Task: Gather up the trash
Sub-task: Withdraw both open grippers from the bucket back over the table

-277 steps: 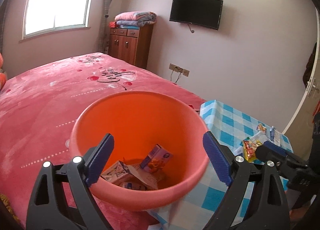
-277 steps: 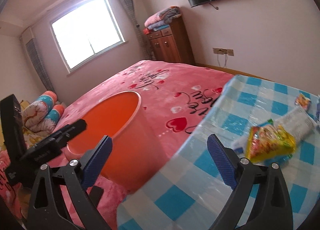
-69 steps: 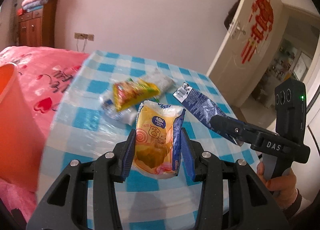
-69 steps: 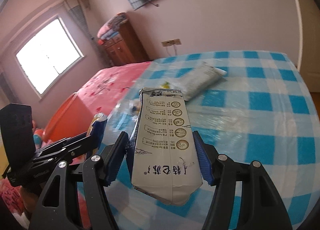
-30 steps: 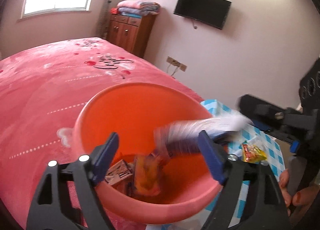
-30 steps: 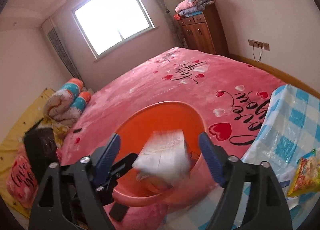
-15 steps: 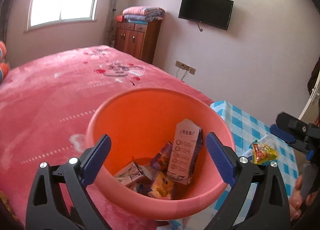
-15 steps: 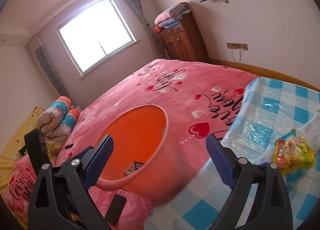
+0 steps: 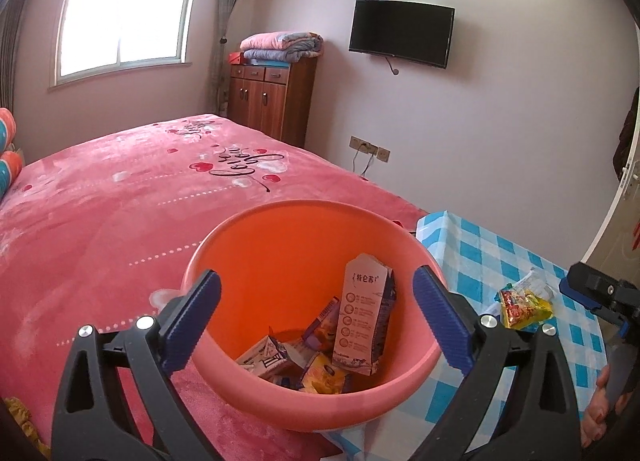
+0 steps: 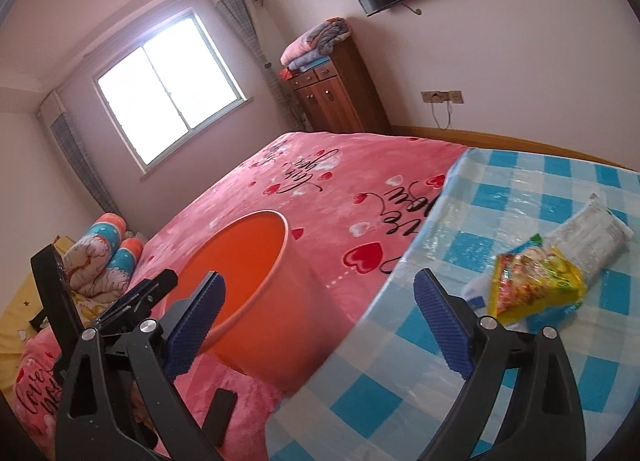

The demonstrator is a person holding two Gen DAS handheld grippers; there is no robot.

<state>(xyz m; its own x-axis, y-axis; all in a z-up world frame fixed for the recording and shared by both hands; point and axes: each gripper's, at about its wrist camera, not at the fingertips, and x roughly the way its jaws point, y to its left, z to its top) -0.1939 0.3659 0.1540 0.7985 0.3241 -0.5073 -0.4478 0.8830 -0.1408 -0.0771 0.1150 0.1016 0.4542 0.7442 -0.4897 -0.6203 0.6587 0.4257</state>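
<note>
My left gripper (image 9: pixel 316 321) tilts down over the orange bin (image 9: pixel 256 371), fingers wide and empty. My right gripper's (image 10: pixel 316 321) jaws are opening, empty, beside the bin; snack packet (image 10: pixel 534 287) lies on the checked surface (image 10: pixel 520 381).

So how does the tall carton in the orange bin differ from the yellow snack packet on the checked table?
The tall carton stands nearly upright inside the orange bin, leaning among other trash; the yellow snack packet lies flat on the checked table, not yet collected. The carton is a stiff, pale box with printed rings; the packet is a soft, crinkled, bright yellow-and-red bag. The packet partly rests on other wrappers. Neither is held by a gripper.
</note>
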